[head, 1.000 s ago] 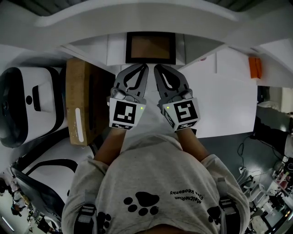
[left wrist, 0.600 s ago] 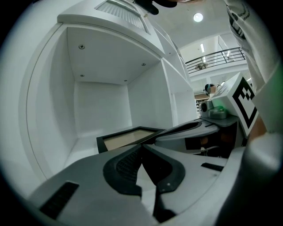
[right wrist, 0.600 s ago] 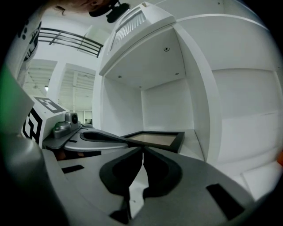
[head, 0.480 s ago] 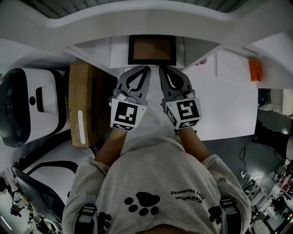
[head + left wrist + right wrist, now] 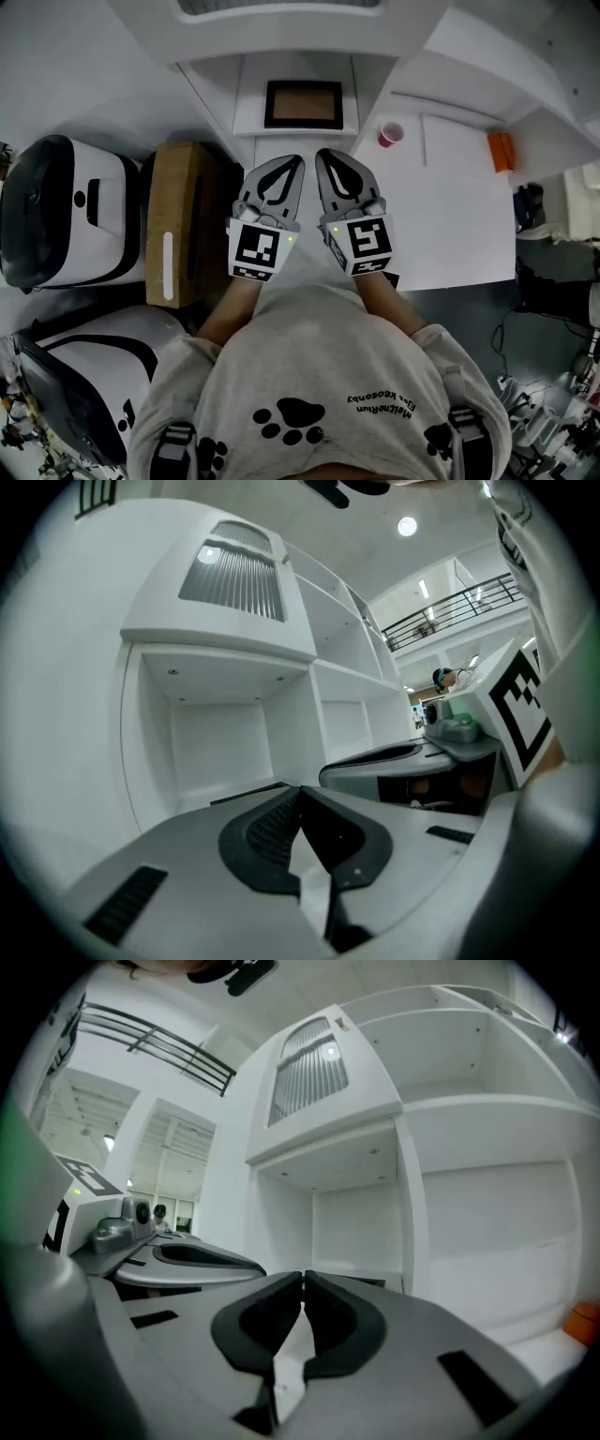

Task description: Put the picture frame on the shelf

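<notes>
A dark-edged picture frame (image 5: 303,104) with a brown middle lies flat inside a white shelf compartment (image 5: 246,98). In the left gripper view only the frame's dark front edge (image 5: 246,794) shows on the compartment floor, and the right gripper view catches a thin strip of it (image 5: 361,1281). My left gripper (image 5: 297,161) and right gripper (image 5: 322,155) are side by side, a short way in front of the shelf and apart from the frame. Both are shut with nothing between their jaws. Each gripper view shows its own tips meeting: left gripper (image 5: 300,787), right gripper (image 5: 303,1276).
A pink cup (image 5: 390,133) and an orange object (image 5: 502,151) sit on the white surface (image 5: 459,216) to the right. A brown cardboard box (image 5: 173,220) stands to the left, beside white and black machines (image 5: 56,211). More white shelf bays rise above and to the right (image 5: 487,1194).
Both grippers have drawn back from the shelf: their tips were almost at the frame's near edge, and now a gap of shelf floor lies between. The jaws stay shut.
</notes>
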Motion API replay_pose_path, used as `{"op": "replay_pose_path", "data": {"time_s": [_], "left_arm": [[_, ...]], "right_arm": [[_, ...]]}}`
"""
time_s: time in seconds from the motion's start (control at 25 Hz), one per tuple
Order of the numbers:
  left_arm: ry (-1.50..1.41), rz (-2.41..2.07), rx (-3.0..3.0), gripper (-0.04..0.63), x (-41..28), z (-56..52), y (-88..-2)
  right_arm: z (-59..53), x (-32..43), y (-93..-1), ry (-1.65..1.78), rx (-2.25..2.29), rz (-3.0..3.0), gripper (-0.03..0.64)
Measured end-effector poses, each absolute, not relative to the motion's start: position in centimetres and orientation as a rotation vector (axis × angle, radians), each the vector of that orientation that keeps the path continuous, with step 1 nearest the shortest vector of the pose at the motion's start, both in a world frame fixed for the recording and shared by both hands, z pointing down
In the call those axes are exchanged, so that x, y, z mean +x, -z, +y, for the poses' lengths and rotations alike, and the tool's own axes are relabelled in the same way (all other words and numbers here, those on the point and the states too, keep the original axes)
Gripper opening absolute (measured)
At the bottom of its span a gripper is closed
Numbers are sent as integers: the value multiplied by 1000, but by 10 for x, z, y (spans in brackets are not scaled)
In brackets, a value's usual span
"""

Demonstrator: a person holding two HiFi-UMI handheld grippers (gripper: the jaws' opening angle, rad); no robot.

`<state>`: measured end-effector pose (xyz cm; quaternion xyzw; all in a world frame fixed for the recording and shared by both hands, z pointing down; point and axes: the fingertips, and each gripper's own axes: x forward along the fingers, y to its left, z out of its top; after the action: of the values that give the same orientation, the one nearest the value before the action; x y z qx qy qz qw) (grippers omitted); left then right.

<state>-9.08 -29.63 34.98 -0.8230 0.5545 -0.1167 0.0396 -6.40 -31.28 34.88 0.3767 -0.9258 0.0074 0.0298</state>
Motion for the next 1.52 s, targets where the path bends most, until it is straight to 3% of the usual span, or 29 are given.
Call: {"op": "replay_pose_path", "data": {"time_s": [0.48,0.96,1.52], "left_arm": [[73,1887,-2507,20,-70,-200,-331],[43,1827,-2439,20,-19,-146,-325],[22,1871,-2400,20,-15,-128,-331]], "right_arm": [[-213,-27,-329,22,1204,-2898,38],[-156,19,-326,66,1185,-2953,38],[-138,15,-334,82,1073,-2983,38]]}}
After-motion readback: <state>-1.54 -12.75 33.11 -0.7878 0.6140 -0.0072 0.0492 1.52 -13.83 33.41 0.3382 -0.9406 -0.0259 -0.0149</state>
